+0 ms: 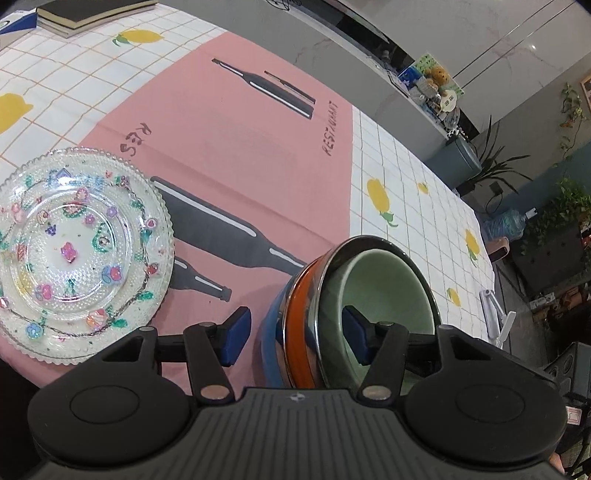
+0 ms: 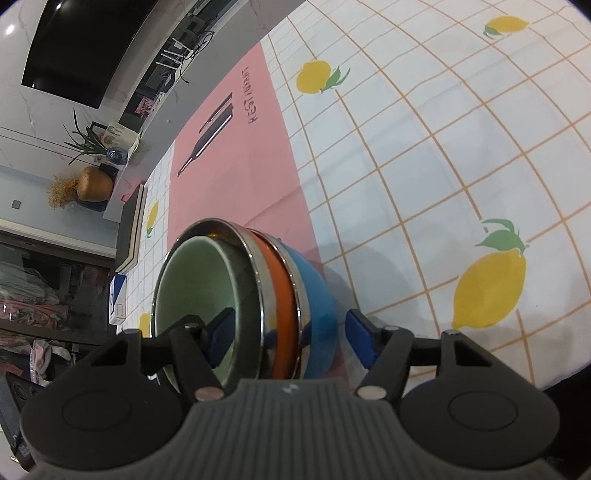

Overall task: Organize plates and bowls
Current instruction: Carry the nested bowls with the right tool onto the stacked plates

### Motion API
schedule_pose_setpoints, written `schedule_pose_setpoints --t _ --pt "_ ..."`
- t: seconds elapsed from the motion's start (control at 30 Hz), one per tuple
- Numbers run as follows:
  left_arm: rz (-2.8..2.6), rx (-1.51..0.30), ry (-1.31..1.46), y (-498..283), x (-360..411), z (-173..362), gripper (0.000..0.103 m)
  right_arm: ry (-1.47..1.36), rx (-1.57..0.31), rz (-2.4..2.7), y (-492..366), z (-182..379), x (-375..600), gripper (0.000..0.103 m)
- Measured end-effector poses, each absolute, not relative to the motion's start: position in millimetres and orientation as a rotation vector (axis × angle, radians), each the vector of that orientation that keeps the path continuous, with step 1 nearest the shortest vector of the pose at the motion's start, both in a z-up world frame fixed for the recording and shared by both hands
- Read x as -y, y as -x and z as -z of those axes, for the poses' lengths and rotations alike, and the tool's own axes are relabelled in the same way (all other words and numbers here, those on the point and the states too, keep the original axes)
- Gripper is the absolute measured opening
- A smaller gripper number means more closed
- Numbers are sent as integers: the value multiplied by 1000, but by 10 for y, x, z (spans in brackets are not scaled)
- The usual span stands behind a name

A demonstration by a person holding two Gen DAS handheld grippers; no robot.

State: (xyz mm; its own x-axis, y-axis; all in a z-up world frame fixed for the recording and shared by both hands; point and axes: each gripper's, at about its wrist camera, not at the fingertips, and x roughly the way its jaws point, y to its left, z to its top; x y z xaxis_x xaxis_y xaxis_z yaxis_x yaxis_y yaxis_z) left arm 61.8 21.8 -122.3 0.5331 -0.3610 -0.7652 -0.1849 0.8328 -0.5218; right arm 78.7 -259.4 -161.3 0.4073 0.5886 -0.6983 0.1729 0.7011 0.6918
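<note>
A stack of nested bowls point(image 1: 295, 295) stands on the pink mat: blue outermost, then orange, a steel-rimmed one, and a pale green one point(image 1: 384, 280) inside. My left gripper point(image 1: 295, 338) straddles the stack's near wall, one pad in the green bowl and the other outside the blue one, with a strip of mat showing beside the outer pad. From the opposite side my right gripper point(image 2: 290, 341) straddles the same stack point(image 2: 280, 288), and a gap shows between its outer pad and the blue bowl. Both are open. A clear glass plate point(image 1: 81, 251) with coloured flowers lies to the left.
The pink placemat point(image 1: 229, 147) lies on a lemon-print checked tablecloth point(image 2: 443, 147). Books point(image 1: 85, 14) sit at the table's far corner. A dark book point(image 2: 129, 229) and a blue-and-white box point(image 2: 118, 299) lie past the bowls. The table edge point(image 1: 484, 229) drops off towards a cluttered room.
</note>
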Motion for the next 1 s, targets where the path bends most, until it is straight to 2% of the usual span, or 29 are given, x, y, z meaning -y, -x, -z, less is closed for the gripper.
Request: schedule_pose_setpoints --t 0.37,0.6,1.0 --pt "121 -1068 588 -717 -136 1309 62 -791 -1172 -314 -832 1683 2556 59" --pt "142 -1078 588 -775 -90 1340 53 -806 -1177 -321 -844 1719 2568 58" --pt "139 -1094 551 -830 -21 1332 51 -800 -1198 -317 -877 1713 2562 55"
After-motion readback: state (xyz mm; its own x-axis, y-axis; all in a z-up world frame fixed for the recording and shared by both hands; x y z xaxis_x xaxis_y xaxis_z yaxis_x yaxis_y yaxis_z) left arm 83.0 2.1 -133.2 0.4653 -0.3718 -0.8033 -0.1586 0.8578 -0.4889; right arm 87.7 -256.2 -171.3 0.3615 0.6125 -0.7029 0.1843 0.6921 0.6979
